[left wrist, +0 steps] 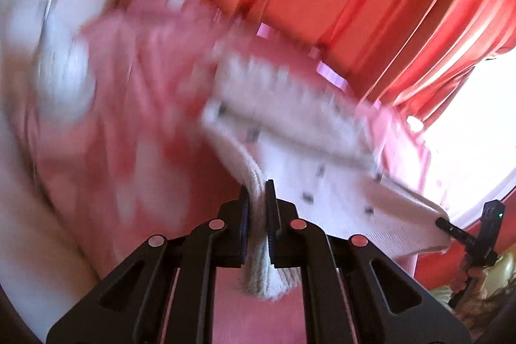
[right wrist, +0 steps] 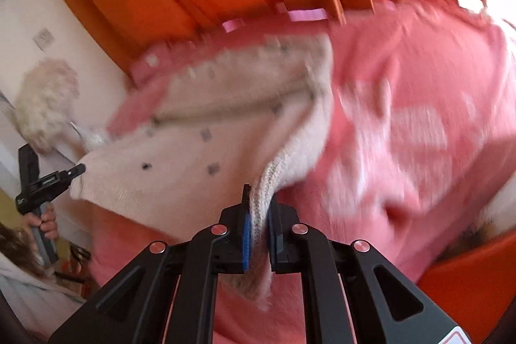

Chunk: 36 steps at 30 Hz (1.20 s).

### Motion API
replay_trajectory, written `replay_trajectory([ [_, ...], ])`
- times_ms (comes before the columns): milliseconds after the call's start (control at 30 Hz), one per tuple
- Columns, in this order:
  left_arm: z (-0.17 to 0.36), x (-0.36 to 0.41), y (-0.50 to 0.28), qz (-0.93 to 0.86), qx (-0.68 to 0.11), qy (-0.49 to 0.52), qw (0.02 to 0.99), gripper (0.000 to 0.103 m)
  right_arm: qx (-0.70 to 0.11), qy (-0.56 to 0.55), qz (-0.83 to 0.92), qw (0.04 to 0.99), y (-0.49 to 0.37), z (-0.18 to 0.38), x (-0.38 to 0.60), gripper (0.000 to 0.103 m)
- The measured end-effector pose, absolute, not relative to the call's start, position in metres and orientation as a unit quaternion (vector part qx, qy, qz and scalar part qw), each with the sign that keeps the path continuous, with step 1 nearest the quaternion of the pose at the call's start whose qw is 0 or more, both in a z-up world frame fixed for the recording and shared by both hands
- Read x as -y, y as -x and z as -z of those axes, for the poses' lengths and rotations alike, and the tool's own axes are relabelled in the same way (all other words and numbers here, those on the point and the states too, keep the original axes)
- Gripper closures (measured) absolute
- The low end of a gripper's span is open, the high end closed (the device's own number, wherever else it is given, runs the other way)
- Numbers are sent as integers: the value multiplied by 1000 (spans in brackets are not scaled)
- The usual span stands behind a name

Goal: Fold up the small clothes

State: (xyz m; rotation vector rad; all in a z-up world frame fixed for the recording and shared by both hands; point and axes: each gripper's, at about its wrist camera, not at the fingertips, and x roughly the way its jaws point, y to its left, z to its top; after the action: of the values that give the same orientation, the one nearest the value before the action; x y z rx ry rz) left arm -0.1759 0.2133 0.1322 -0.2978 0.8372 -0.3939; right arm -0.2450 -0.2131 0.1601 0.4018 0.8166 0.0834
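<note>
Motion blur smears the pink bedding point(left wrist: 129, 105), perhaps patterned.

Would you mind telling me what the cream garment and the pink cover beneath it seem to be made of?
The cream sweater looks like knitted wool or acrylic yarn: its ribbed hem, pinched in the right hand-held gripper, shows chunky stitches. The pink bedcover looks like soft matte woven fabric, but blur leaves that uncertain.

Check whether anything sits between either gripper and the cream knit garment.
Nothing does. The left gripper and the right gripper are each shut on a ribbed edge of the cream knit garment, which hangs stretched between them above the pink cover.
</note>
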Motion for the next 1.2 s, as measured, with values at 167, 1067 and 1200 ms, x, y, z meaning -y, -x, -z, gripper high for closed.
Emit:
replay_trajectory([
  [167,-169,-175,57,185,-324,111,921,95,-304,-268,-3,914,140,-176,279,95],
  [1067,-3,-118,-150,89,-423,57,900,29,-431,-242,120,861,-77,-27,317,39],
  [1200,6,-114,-153,91,-443,60,890,93,-432,-201,128,870,-76,-28,304,85],
])
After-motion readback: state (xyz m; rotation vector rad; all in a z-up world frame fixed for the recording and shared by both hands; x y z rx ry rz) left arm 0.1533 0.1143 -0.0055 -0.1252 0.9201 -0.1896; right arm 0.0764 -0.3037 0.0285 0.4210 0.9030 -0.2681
